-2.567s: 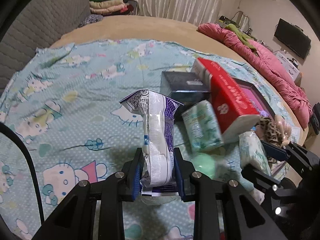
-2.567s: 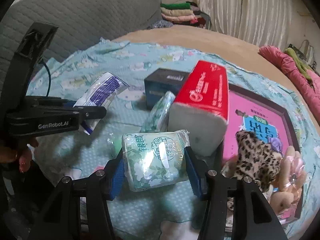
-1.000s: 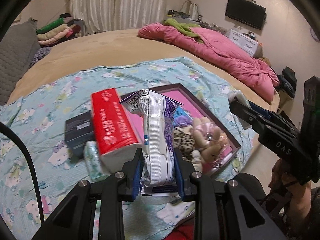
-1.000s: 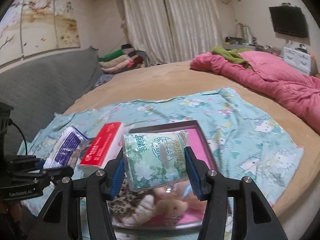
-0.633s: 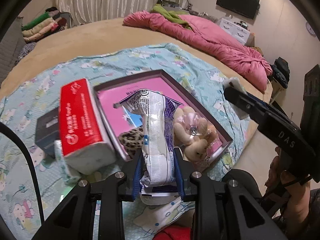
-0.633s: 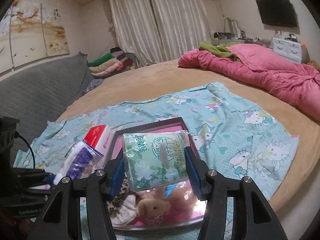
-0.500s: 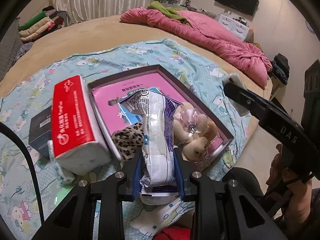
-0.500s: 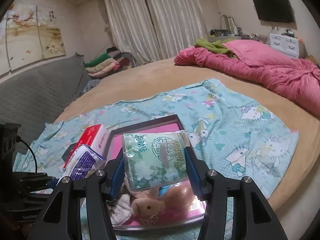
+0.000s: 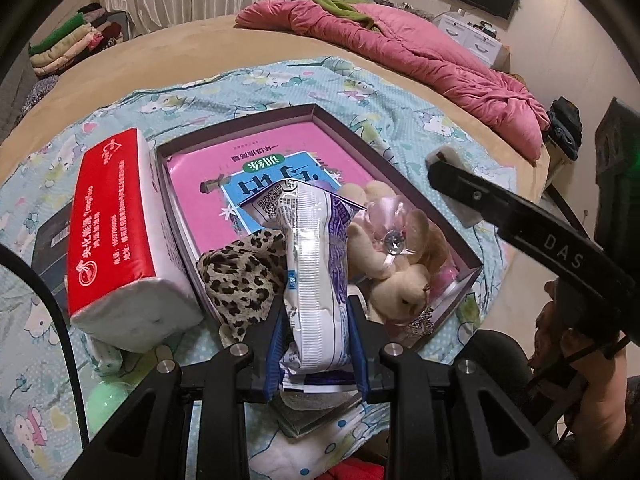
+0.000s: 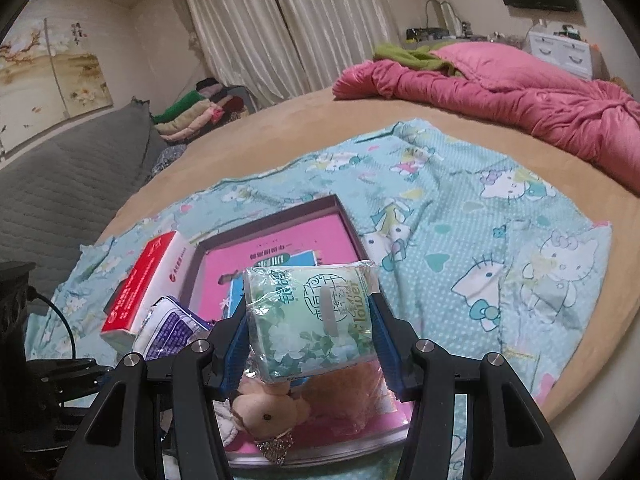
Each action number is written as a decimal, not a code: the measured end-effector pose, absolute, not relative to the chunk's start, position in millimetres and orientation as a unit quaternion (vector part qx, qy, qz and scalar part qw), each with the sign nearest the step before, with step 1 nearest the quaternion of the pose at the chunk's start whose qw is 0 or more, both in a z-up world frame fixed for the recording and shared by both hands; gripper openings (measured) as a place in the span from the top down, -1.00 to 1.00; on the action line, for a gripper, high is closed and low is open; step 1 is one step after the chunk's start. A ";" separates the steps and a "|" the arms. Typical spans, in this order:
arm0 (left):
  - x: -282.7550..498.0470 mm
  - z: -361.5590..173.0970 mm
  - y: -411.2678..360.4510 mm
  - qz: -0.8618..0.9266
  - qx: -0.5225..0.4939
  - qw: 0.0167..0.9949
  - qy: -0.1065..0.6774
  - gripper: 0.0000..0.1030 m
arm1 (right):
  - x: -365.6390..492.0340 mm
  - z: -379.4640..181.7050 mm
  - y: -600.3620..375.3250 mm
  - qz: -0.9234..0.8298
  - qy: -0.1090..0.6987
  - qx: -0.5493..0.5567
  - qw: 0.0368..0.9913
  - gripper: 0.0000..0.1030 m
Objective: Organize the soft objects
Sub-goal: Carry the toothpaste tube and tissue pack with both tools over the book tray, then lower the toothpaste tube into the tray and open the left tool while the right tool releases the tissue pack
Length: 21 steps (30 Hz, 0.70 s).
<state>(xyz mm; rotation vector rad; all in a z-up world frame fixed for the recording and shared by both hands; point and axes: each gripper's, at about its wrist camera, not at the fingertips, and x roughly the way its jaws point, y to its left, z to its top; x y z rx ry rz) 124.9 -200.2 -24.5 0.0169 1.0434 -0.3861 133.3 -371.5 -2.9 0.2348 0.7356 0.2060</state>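
Observation:
My left gripper (image 9: 316, 320) is shut on a white and purple plastic packet (image 9: 312, 272), held upright above the near end of a dark-rimmed box (image 9: 344, 124) with a pink base. My right gripper (image 10: 310, 328) is shut on a green tissue pack (image 10: 308, 312), hovering over the same box (image 10: 336, 204). Inside the box lie a leopard-print soft item (image 9: 240, 280) and a beige plush toy (image 9: 400, 280). The plush (image 10: 268, 408) shows below the right gripper. A red tissue pack (image 9: 116, 224) leans against the box's left wall.
A dark box (image 9: 48, 244) lies behind the red pack, and a green ball (image 9: 104, 404) sits near the front left. The cartoon-print sheet (image 10: 480, 240) covers a tan bed with a pink quilt (image 10: 500, 88) at the far right. Folded clothes (image 10: 192, 116) are stacked at the back.
Both grippers have dropped lower and closer over the pink-based box, each still holding its pack. The box and plush toys now fill more of both views.

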 end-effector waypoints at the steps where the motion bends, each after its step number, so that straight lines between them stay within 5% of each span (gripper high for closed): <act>1: 125.8 -25.4 -199.7 -0.182 0.007 0.849 0.496 0.43 | 135.0 -5.2 -370.7 0.100 0.361 0.114 0.920 -0.10; 21: 132.8 -31.8 -198.1 -0.176 0.003 0.848 0.500 0.43 | 158.5 -34.1 -362.7 0.114 0.401 0.130 0.899 -0.11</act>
